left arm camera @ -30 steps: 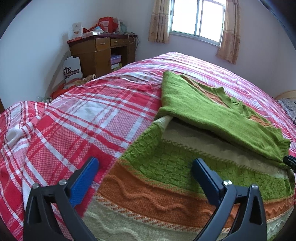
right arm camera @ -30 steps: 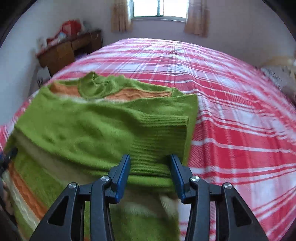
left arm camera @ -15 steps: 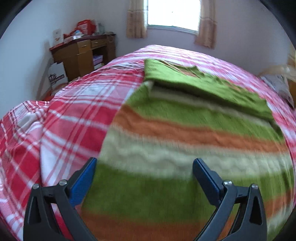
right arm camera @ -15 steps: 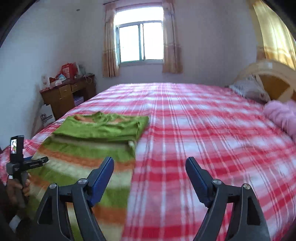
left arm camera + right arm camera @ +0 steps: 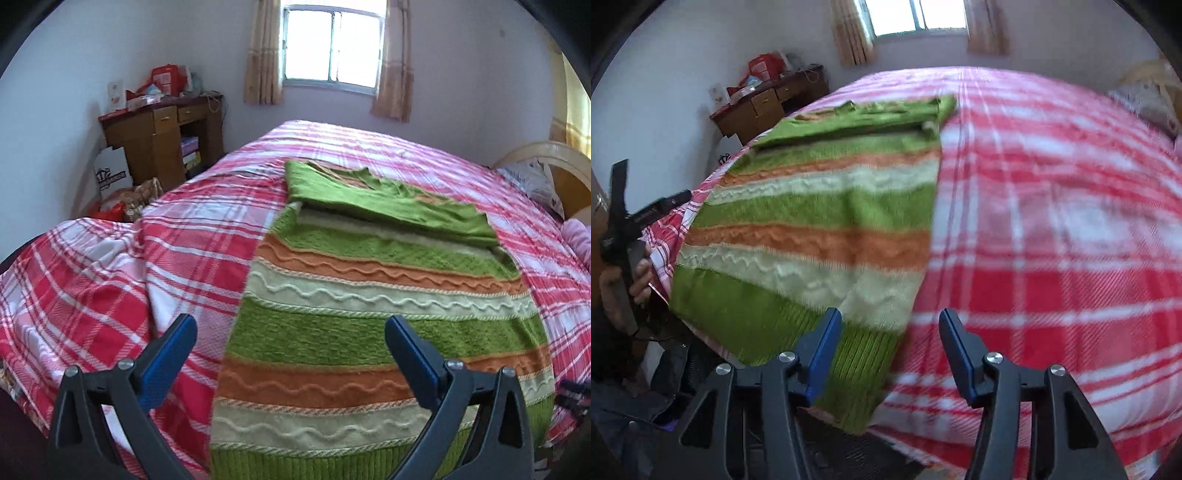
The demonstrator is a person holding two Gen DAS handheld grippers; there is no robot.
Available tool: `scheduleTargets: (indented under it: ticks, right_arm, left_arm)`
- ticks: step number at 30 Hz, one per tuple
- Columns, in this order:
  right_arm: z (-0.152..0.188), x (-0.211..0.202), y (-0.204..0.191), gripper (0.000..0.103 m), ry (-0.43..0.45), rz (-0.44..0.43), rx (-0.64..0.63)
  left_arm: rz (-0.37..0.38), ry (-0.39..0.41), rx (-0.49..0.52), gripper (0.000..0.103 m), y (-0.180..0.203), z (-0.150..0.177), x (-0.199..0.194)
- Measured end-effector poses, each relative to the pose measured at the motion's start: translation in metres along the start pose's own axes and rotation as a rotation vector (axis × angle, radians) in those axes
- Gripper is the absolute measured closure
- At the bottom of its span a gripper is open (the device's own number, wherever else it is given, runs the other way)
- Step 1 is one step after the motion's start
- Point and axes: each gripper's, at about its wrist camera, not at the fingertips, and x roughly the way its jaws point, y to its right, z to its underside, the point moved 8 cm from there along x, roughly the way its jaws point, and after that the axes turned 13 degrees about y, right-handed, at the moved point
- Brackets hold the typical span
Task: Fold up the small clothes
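Now the striped sweater (image 5: 388, 328) is lying lengthwise on the bed (image 5: 192, 258), its ribbed hem (image 5: 849, 362) lying nearest the right claw (image 5: 888, 350); both it and the left claw (image 5: 290, 350) are gaping, released and empty.

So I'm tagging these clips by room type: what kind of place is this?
Most likely a home bedroom: a bed under a red plaid cover, a wooden desk piled with boxes, and a curtained window. A striped sweater lies on the bed.
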Motion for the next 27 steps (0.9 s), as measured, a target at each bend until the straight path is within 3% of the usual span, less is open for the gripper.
scheduleTargets:
  ticks: [3, 7, 10, 13, 18, 19, 21, 23, 27]
  right_arm:
    - [0.02, 0.009, -0.006, 0.046, -0.045, -0.022, 0.059]
    - [0.031, 0.003, -0.03, 0.048, -0.109, -0.056, -0.008]
    - [0.035, 0.004, -0.035, 0.069, -0.137, -0.112, 0.051]
    - [0.039, 0.011, -0.027, 0.07, -0.154, -0.161, 0.173]
    - [0.041, 0.013, -0.026, 0.07, -0.175, -0.195, 0.227]
    - [0.041, 0.012, -0.026, 0.072, -0.181, -0.199, 0.231]
    - [0.042, 0.013, -0.022, 0.09, -0.204, -0.186, 0.229]
    - [0.04, 0.011, -0.018, 0.091, -0.228, -0.211, 0.244]
    - [0.014, -0.001, -0.02, 0.092, -0.217, -0.341, 0.3]
  left_arm:
    - [-0.003, 0.016, -0.006, 0.0, -0.007, -0.003, -0.005]
    - [-0.002, 0.036, -0.019, 0.0, -0.012, -0.007, -0.009]
    - [0.004, 0.043, -0.028, 0.0, -0.016, -0.007, -0.011]
    - [0.004, 0.04, -0.031, 0.0, -0.017, -0.006, -0.012]
    - [-0.004, 0.039, -0.029, 0.0, -0.02, -0.006, -0.011]
    - [-0.007, 0.04, -0.027, 0.0, -0.02, -0.006, -0.011]
    - [-0.013, 0.042, -0.027, 0.0, -0.023, -0.008, -0.011]
    - [-0.018, 0.044, -0.027, 0.0, -0.025, -0.01, -0.01]
    - [-0.038, 0.055, -0.03, 0.0, -0.033, -0.018, -0.008]
